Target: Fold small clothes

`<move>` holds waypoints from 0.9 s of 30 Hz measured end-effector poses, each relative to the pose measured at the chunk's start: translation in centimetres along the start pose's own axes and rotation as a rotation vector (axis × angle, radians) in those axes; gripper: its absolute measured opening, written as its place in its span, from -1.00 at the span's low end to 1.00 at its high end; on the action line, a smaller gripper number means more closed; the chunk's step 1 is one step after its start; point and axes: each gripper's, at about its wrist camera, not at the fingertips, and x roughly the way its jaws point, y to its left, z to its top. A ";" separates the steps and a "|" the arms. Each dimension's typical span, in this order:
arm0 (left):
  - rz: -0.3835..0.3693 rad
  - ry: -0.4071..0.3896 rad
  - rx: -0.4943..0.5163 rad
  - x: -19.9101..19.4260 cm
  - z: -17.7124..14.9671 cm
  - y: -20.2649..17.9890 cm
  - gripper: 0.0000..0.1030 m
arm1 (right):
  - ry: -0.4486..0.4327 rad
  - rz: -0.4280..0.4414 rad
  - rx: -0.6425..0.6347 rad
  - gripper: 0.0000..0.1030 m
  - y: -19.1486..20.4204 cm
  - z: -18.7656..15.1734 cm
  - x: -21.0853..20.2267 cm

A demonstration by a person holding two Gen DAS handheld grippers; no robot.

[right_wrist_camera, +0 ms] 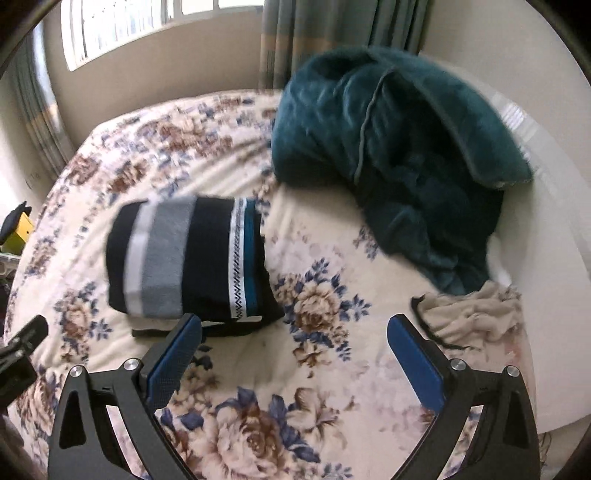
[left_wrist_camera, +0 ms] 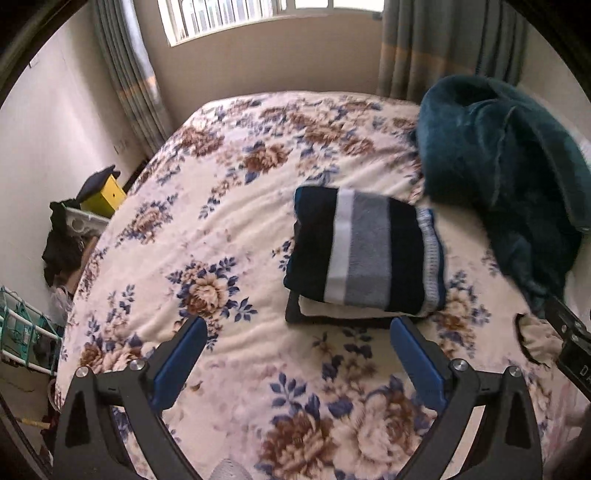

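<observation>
Left tongs, right tongs spread; lettering blurred.

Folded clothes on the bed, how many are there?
2, stacked: a striped garment on top and a cream, dark-edged one under it. A crumpled cream piece lies unfolded nearby. More may be hidden.

Left wrist view: set above the near edge of the floral bed, angled down and forward toward the window, folded striped garment close ahead, slightly right. Right wrist view: similar height and heading, placed further right, same garment now left of centre. Shared by both: bed, garment, teal blanket, beige cloth, curtains, window.
</observation>
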 end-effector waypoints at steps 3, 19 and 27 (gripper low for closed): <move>-0.017 -0.037 0.011 -5.4 -0.6 -0.3 0.96 | -0.055 0.004 0.005 0.98 -1.1 -0.1 -6.4; -0.031 -0.174 -0.011 -25.3 -4.7 1.1 0.96 | -0.267 0.059 -0.002 0.98 -6.2 -4.9 -34.0; -0.022 -0.235 -0.008 -29.1 -6.3 1.0 0.96 | -0.313 0.073 -0.021 0.98 -6.9 -7.4 -40.2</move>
